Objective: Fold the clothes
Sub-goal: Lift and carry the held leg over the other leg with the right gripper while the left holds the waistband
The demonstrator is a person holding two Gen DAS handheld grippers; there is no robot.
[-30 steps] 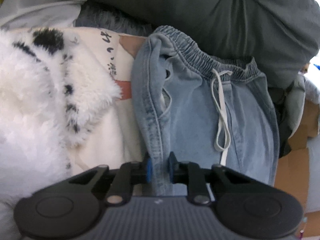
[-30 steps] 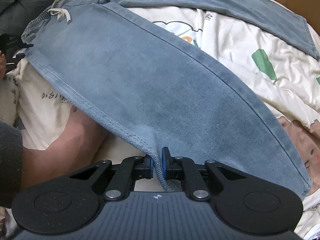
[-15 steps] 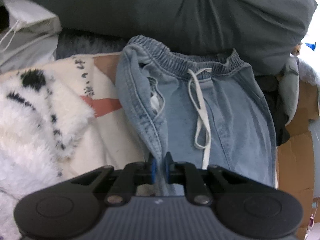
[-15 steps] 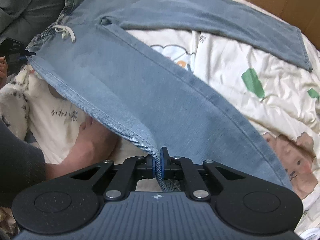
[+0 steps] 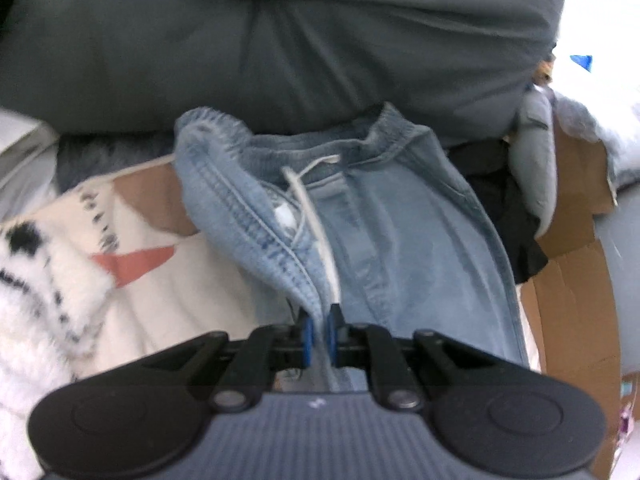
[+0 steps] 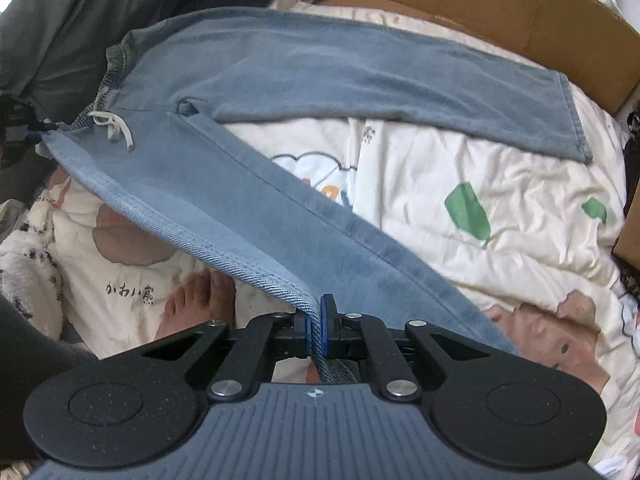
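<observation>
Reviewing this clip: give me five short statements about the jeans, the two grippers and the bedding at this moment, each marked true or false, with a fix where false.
1. The right gripper is shut on the jeans along a side seam. True.
2. The left gripper is open and holds nothing. False: it is shut on the jeans' edge near the waistband.
3. The far leg lies flat on the printed quilt. True.
4. The jeans fasten with a black belt. False: a white drawstring hangs at the waist.
5. The jeans are already folded into a small square. False: both legs are spread apart.
</observation>
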